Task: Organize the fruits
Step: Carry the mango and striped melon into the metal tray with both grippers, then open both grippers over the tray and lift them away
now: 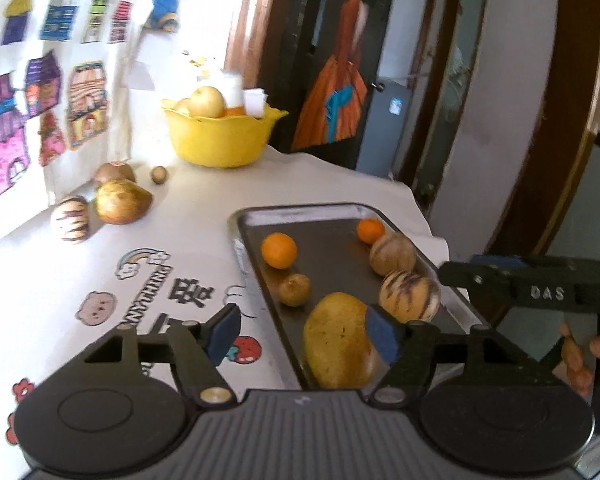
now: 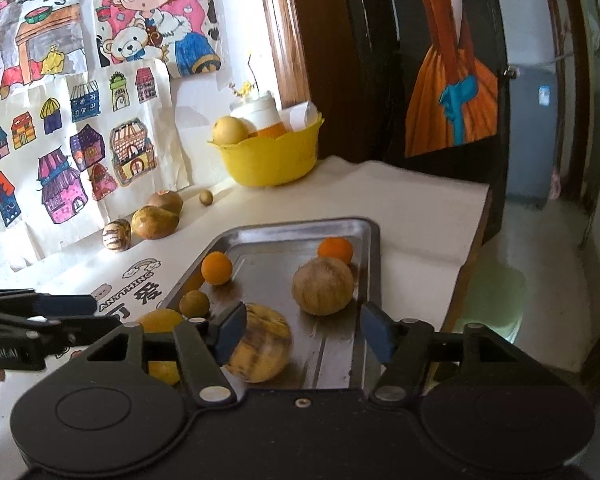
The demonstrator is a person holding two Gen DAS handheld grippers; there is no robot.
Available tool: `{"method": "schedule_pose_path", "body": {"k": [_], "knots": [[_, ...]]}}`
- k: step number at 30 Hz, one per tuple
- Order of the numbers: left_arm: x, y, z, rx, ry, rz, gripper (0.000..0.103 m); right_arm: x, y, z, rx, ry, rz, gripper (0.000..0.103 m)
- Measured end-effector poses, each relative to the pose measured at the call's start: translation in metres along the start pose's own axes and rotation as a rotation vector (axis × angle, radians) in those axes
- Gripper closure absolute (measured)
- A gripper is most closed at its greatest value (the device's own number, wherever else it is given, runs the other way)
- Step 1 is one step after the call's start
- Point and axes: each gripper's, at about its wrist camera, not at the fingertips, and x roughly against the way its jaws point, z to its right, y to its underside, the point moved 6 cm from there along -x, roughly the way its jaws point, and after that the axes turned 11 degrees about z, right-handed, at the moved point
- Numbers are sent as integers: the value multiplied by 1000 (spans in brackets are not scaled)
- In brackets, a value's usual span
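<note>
Both grippers, left gripper [image 1: 304, 334] and right gripper [image 2: 302, 330], hang spread and empty above the metal tray [image 2: 364, 240], its mango [image 1: 336, 344] and striped melon [image 2: 260, 344] seemingly just deposited.

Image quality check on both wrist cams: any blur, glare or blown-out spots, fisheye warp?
Left wrist view: motion-smeared throughout, drawings on the wall soft; the white tablecloth beside the yellow bowl is blown out; the door frame bows at the edge. Right wrist view: sharper on the wall drawings, but the striped fruit nearest the lens is smeared; the metal tray shows bright streaks; dark corners in both.
</note>
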Motion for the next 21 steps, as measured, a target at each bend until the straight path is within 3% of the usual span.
{"method": "schedule_pose_path", "body": {"k": [9,17,21], "knots": [[33,-9,-16,99,-76,68,3,40,-8,-31,90,34,74,18],[73,-7,-26,124,-139,120,1,79,-6,-54,86,55,125,2],[93,1,-29,129,-152,127,0,99,1,-61,92,72,132,1]]}}
